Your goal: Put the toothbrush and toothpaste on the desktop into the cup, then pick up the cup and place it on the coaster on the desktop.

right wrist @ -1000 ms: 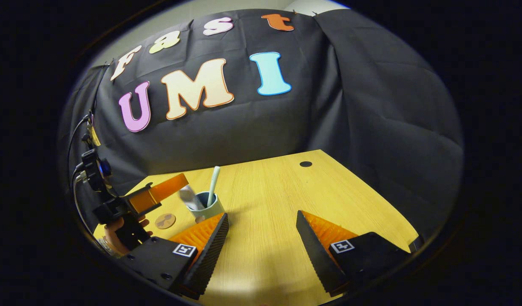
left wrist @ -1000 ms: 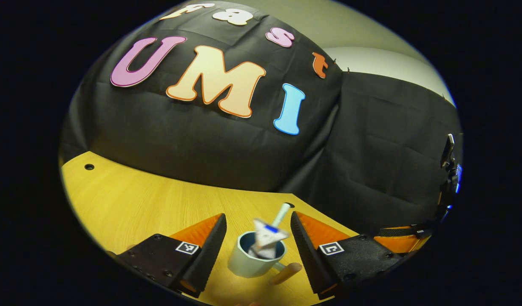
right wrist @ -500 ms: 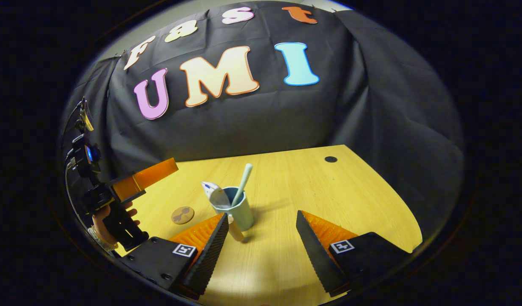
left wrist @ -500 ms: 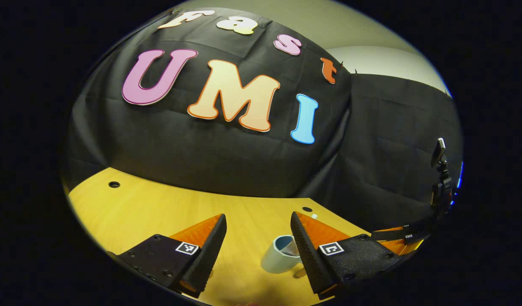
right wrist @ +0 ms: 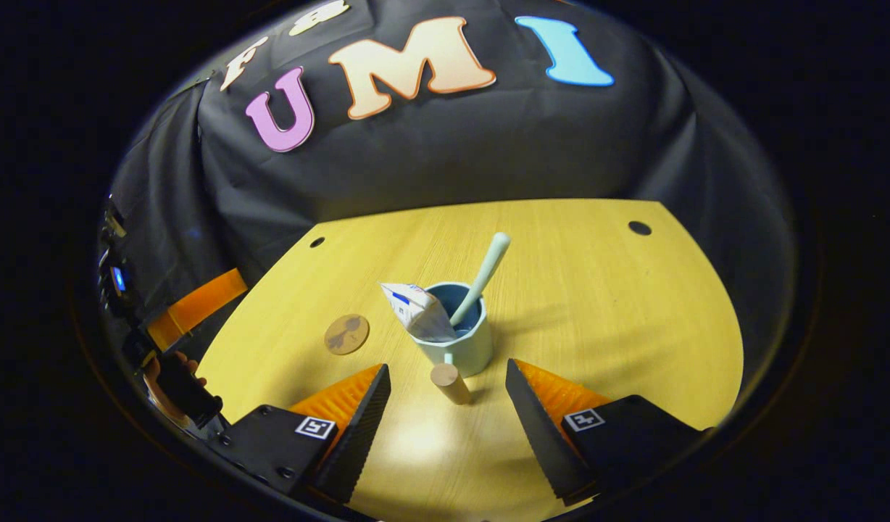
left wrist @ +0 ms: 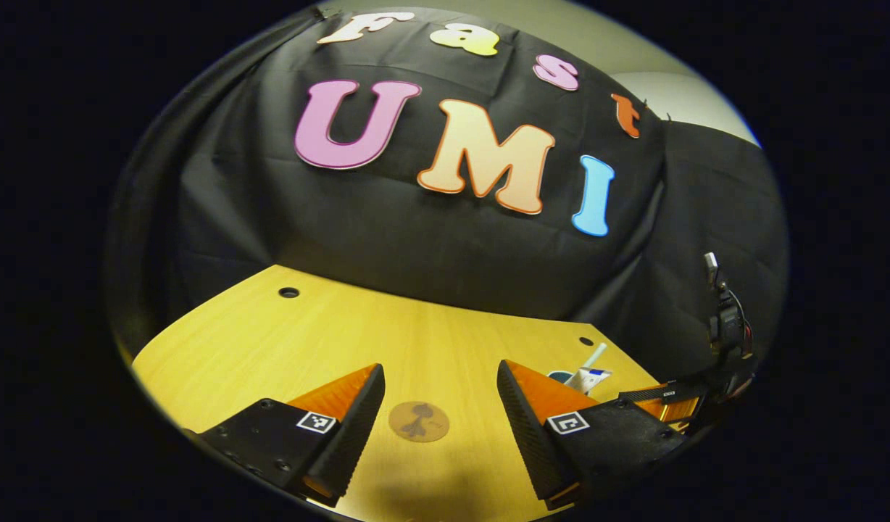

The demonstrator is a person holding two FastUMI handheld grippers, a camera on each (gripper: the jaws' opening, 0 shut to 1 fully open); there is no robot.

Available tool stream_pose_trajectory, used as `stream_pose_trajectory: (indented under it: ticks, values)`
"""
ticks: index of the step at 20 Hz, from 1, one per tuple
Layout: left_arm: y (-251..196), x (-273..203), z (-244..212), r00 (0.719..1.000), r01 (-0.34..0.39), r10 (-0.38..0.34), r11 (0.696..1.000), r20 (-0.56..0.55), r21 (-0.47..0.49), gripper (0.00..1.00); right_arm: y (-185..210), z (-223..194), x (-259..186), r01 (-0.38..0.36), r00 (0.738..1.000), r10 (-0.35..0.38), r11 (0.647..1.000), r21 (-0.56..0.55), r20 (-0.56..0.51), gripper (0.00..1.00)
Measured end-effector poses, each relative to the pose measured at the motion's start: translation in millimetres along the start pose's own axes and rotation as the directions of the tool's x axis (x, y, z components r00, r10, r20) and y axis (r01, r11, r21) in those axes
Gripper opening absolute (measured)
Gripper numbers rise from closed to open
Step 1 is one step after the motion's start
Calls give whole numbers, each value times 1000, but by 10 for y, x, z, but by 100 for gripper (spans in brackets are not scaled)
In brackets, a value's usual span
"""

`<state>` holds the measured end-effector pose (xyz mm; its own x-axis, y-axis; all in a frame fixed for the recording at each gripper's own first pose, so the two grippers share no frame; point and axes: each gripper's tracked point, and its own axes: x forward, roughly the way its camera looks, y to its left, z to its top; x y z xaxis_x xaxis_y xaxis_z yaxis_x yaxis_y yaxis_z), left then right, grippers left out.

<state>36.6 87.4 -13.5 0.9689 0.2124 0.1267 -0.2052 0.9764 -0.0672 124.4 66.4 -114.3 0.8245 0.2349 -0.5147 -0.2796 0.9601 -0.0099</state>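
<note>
Dim booth, overhead light; glare patch on the table [right wrist: 416, 442], soft shadows, strong fisheye bending at edges.

No legible text on any object.

Black cloth wall [left wrist: 387, 232], yellow wooden desktop [right wrist: 597, 304], dim light

Toothbrush [right wrist: 481, 274] and toothpaste [right wrist: 419, 313] in cup [right wrist: 463, 346], coaster [right wrist: 346, 333] left.
</note>
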Motion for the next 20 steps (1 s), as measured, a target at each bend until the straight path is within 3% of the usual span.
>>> stream_pose_trajectory:
  ticks: [3, 5, 7, 10, 11, 13, 14, 16, 18, 19, 20]
  values:
    - [245, -91, -63, 997, -64, 65, 998, -29, 27, 89, -82, 5, 155, 36, 995, -42, 997, -70, -85, 98]
    - [362, -122, -77, 995, -90, 90, 996, -36, 22, 89, -100, -34, 255, 55, 986, -69, 994, -97, -155, 94]
    - [456, -136, -130, 992, -112, 112, 994, -55, 7, 89, -81, -106, 351, 52, 969, -73, 994, -94, -237, 98]
    - [545, -188, -236, 986, -129, 131, 991, -101, 26, 90, -155, -222, 478, 76, 934, -119, 987, -140, -336, 98]
    - [575, -218, -252, 985, -131, 135, 991, -108, 39, 91, -167, -220, 526, 81, 926, -132, 984, -156, -355, 94]
    - [578, -268, -306, 983, -120, 126, 992, -131, 49, 91, -86, -260, 561, 62, 907, -120, 986, -155, -403, 92]
    - [575, -301, -332, 982, -116, 122, 992, -142, 50, 91, -68, -264, 586, 61, 898, -121, 986, -153, -423, 96]
    - [575, -360, -408, 979, -114, 121, 992, -167, 51, 91, -78, -283, 622, 72, 881, -138, 985, -159, -452, 84]
    - [585, -417, -479, 975, -120, 125, 992, -185, 37, 91, -73, -291, 656, 85, 870, -150, 984, -156, -469, 80]
    - [587, -444, -515, 974, -121, 123, 992, -190, 23, 91, -77, -312, 655, 92, 864, -154, 985, -149, -480, 72]
    - [589, -460, -539, 973, -124, 123, 992, -196, 9, 91, -102, -331, 661, 102, 857, -161, 984, -145, -490, 76]
